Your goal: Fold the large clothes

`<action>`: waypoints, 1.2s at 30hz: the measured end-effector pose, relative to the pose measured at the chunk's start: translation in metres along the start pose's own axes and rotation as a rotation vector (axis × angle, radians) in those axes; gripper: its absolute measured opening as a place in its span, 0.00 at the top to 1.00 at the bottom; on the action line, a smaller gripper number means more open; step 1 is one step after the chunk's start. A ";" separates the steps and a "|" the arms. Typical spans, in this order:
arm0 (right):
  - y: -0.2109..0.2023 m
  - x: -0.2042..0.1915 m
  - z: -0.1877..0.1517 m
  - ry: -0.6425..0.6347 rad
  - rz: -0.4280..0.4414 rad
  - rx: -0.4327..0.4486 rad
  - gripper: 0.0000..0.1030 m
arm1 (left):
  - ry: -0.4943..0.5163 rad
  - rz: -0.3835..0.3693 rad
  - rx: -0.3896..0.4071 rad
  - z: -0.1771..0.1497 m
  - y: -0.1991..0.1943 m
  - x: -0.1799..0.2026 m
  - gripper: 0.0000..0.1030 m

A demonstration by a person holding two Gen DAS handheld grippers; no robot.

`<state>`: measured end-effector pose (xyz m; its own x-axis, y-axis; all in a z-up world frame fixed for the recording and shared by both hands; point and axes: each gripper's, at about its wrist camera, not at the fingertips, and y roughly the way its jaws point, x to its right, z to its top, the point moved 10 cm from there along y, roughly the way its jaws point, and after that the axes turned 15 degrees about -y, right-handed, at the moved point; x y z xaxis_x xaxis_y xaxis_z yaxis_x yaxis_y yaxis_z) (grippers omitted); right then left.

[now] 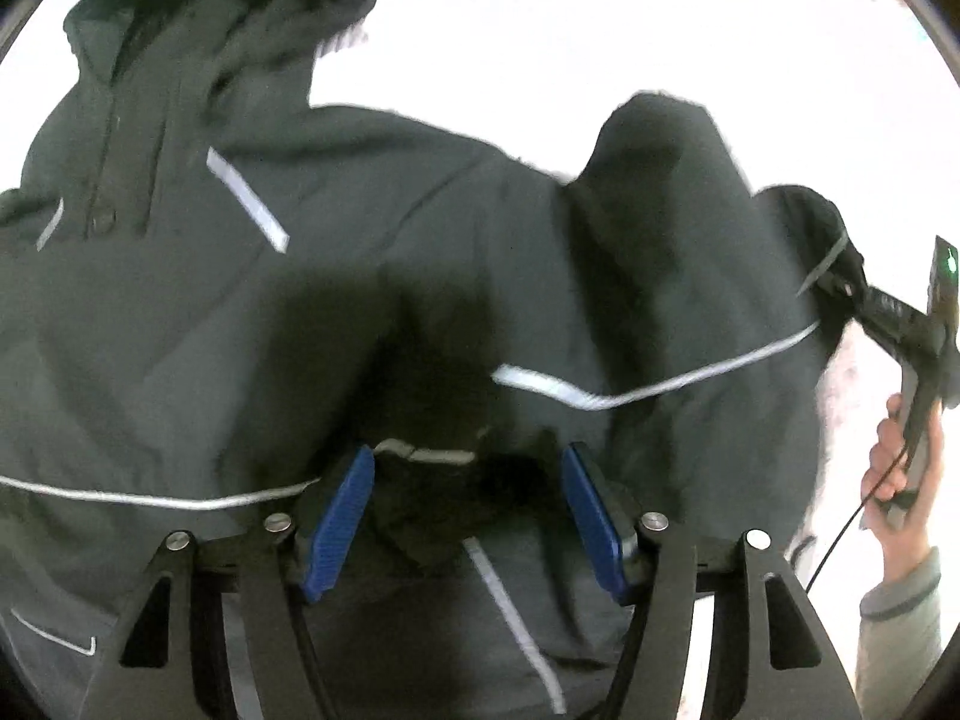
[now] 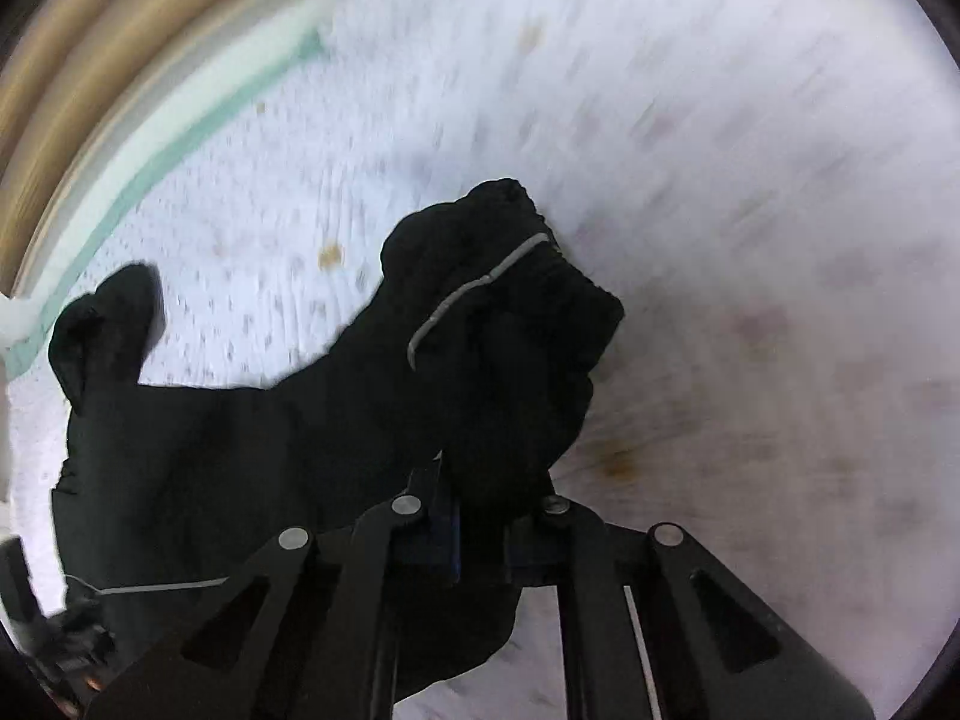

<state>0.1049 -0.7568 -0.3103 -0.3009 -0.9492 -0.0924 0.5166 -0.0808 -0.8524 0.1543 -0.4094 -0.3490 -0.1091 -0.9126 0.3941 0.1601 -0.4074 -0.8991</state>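
Observation:
A dark hooded jacket (image 1: pixel 360 276) with grey reflective stripes lies spread on a white surface, its hood (image 1: pixel 228 24) at the upper left. My left gripper (image 1: pixel 468 498) hovers over the lower middle of the jacket. Its blue pads (image 1: pixel 339 519) stand apart and press on nothing. At the right edge of this view, a person's hand (image 1: pixel 894 468) holds my right gripper (image 1: pixel 852 291) on the sleeve end. In the right wrist view the right gripper (image 2: pixel 489 525) is shut on the bunched sleeve (image 2: pixel 498 324), whose cuff rises ahead of the fingers.
The white, faintly patterned cover (image 2: pixel 750 180) stretches beyond the sleeve to the right and far side. A green stripe (image 2: pixel 180 144) and a beige edge (image 2: pixel 66 78) run along the upper left. A grey-sleeved forearm (image 1: pixel 900 618) is at the lower right of the left wrist view.

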 end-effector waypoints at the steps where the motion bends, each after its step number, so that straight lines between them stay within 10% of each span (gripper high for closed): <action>1: -0.018 0.008 0.002 0.003 -0.031 0.027 0.89 | 0.014 -0.014 0.018 0.001 -0.006 0.007 0.36; 7: -0.088 0.078 -0.021 0.109 -0.215 0.080 0.89 | 0.113 -0.101 -0.062 -0.020 0.022 0.056 0.36; 10: -0.074 0.094 -0.047 0.177 -0.241 -0.001 0.90 | 0.089 0.011 -0.182 -0.038 0.078 0.036 0.37; 15: -0.071 0.073 -0.048 0.134 -0.282 -0.025 0.90 | 0.120 -0.061 -0.130 -0.039 0.047 0.046 0.37; 24: -0.086 -0.133 0.008 -0.167 -0.005 0.105 0.90 | -0.013 -0.060 0.121 0.001 -0.091 -0.063 0.37; 36: -0.065 -0.461 -0.034 -0.612 0.276 0.070 0.90 | -0.273 -0.006 0.305 0.007 -0.195 -0.253 0.37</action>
<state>0.1828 -0.3041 -0.2299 0.3479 -0.9372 0.0239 0.5665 0.1898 -0.8019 0.1572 -0.0991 -0.2721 0.1468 -0.8692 0.4721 0.4484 -0.3670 -0.8151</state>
